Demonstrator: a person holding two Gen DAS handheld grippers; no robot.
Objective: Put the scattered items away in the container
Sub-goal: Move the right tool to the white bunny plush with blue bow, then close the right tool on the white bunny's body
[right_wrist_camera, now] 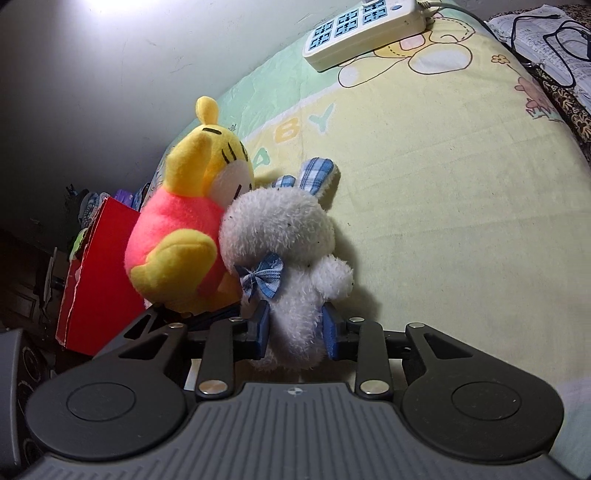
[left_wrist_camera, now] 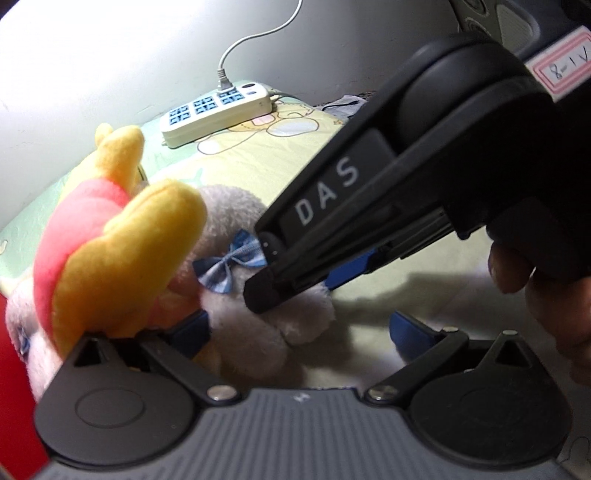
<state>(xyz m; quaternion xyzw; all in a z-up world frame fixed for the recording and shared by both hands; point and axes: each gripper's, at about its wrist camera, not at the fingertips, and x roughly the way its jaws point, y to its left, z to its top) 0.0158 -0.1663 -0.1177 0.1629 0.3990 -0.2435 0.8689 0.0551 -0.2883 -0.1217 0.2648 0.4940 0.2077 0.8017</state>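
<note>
Two handheld grippers work over a bed covered with a pale yellow and green sheet (right_wrist_camera: 443, 221) printed with cartoon figures. The right gripper (right_wrist_camera: 295, 325) is nearly closed, its two blue pads (right_wrist_camera: 263, 325) pressing on either side of the lower body of a white plush rabbit (right_wrist_camera: 280, 236). The rabbit has blue checked ears and a blue checked bow at its neck, and it stands upright on the sheet.

Leaning against the rabbit's left side, touching it, is a yellow plush bear (right_wrist_camera: 184, 229) in a pink shirt. In the left wrist view the left gripper (left_wrist_camera: 295, 332) has its blue pads spread wide, well apart; the yellow bear sits over its left finger (whether that pad actually touches the bear cannot be told).

A red box (right_wrist_camera: 99, 273) stands just behind the bear, at the bed's edge. A white power strip (right_wrist_camera: 365, 33) lies farther up the bed, well apart from the toys.
</note>
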